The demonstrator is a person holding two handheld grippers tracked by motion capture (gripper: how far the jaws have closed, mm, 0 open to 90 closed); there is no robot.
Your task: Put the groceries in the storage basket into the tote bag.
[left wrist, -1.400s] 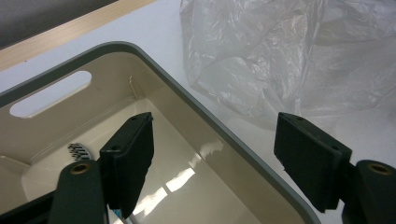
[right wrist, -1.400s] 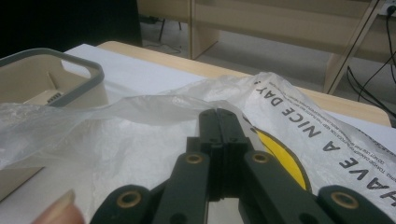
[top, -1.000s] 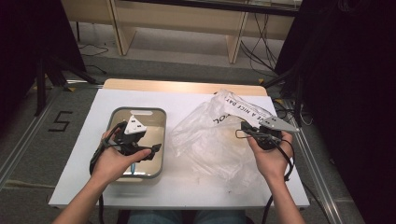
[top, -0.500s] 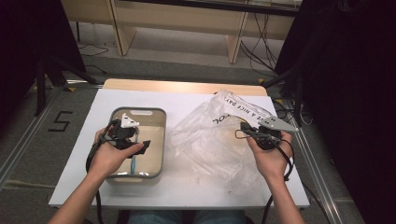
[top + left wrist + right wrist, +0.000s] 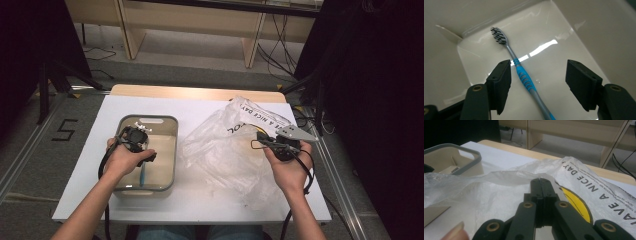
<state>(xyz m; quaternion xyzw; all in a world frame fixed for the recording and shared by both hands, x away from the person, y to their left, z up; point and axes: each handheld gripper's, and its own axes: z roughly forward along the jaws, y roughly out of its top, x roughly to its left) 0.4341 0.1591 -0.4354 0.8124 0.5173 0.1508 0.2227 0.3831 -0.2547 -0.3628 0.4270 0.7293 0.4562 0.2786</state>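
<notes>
Toothbrush lies untouched between the left tongs, just closing; right tongs clamp the bag

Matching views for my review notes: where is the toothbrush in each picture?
High view: toothbrush lies in the tub, lower left of centre, below the left gripper.
Left gripper view: centre, between the open jaws.
Right gripper view: hidden inside the tub.
Shared landmark: the tub.
</notes>
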